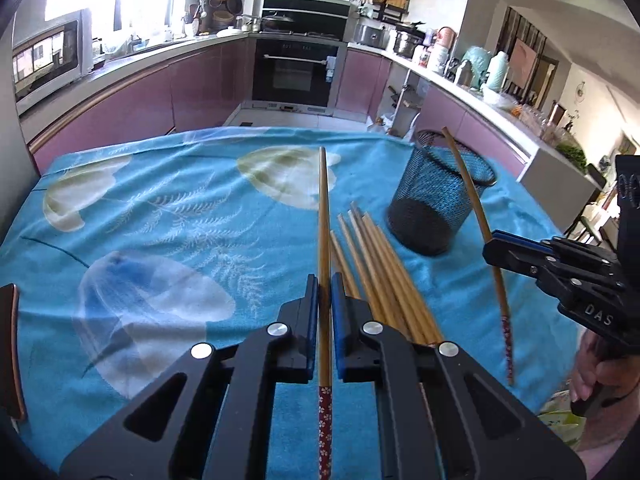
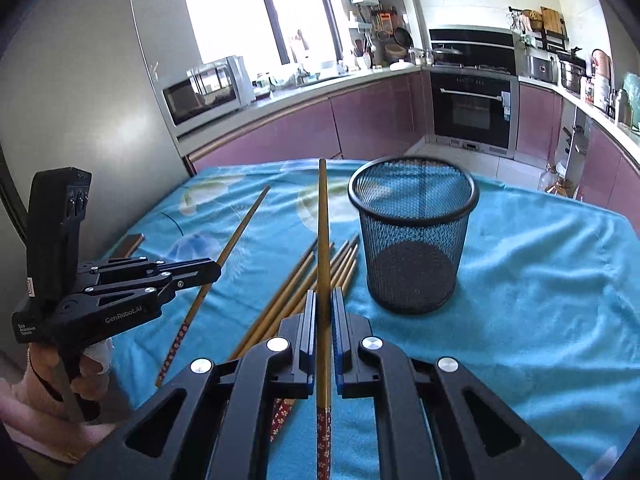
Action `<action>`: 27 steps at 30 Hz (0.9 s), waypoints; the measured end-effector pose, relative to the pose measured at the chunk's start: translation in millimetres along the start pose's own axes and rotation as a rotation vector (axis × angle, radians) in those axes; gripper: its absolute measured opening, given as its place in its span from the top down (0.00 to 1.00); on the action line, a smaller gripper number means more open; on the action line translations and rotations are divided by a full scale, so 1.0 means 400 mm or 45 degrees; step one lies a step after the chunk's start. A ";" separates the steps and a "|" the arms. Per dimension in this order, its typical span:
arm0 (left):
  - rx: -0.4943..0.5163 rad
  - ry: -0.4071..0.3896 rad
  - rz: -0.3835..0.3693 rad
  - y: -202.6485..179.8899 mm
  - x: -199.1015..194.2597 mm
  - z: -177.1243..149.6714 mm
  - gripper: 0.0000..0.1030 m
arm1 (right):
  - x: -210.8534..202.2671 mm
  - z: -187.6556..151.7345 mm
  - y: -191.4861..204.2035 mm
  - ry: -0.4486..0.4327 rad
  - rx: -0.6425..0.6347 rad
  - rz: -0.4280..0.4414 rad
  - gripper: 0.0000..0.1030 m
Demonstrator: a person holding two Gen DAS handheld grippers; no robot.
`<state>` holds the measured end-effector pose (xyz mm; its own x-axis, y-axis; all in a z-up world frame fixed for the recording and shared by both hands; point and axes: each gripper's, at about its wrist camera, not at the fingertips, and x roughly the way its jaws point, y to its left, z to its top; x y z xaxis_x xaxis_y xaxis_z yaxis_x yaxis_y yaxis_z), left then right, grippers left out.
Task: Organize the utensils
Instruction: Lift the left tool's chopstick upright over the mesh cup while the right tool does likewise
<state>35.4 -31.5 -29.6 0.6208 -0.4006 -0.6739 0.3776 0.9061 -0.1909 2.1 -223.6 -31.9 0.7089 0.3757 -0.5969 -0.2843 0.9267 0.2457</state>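
Observation:
My left gripper (image 1: 324,285) is shut on a wooden chopstick (image 1: 323,216) with a red flowered end, held above the table and pointing away. It also shows in the right wrist view (image 2: 214,271) with its chopstick (image 2: 236,240). My right gripper (image 2: 324,300) is shut on a second chopstick (image 2: 322,216); it also shows in the left wrist view (image 1: 490,248) with its chopstick (image 1: 466,176) slanting beside the cup. A black mesh cup (image 2: 414,236) (image 1: 438,196) stands upright and empty. Several loose chopsticks (image 1: 372,256) (image 2: 312,284) lie on the cloth next to the cup.
The table wears a blue flowered cloth (image 1: 160,208) (image 2: 540,280). A dark flat object (image 2: 130,245) lies at the table's left edge. Kitchen counters, an oven (image 1: 296,72) and a microwave (image 2: 204,92) stand beyond the table.

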 end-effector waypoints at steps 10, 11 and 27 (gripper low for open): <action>0.016 -0.139 -0.164 -0.035 -0.134 0.083 0.93 | -0.075 0.059 -0.030 -0.144 0.023 0.035 0.94; 0.019 -0.150 -0.173 -0.040 -0.146 0.092 0.93 | -0.080 0.065 -0.033 -0.156 0.023 0.034 0.94; 0.051 -0.308 -0.300 -0.116 -0.220 0.289 0.93 | -0.153 0.205 -0.057 -0.318 -0.029 0.027 0.94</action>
<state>42.6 -54.0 120.9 0.6562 -0.6236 -0.4247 0.5539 0.7804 -0.2902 18.4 -268.1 61.7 0.8392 0.3848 -0.3842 -0.3132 0.9197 0.2368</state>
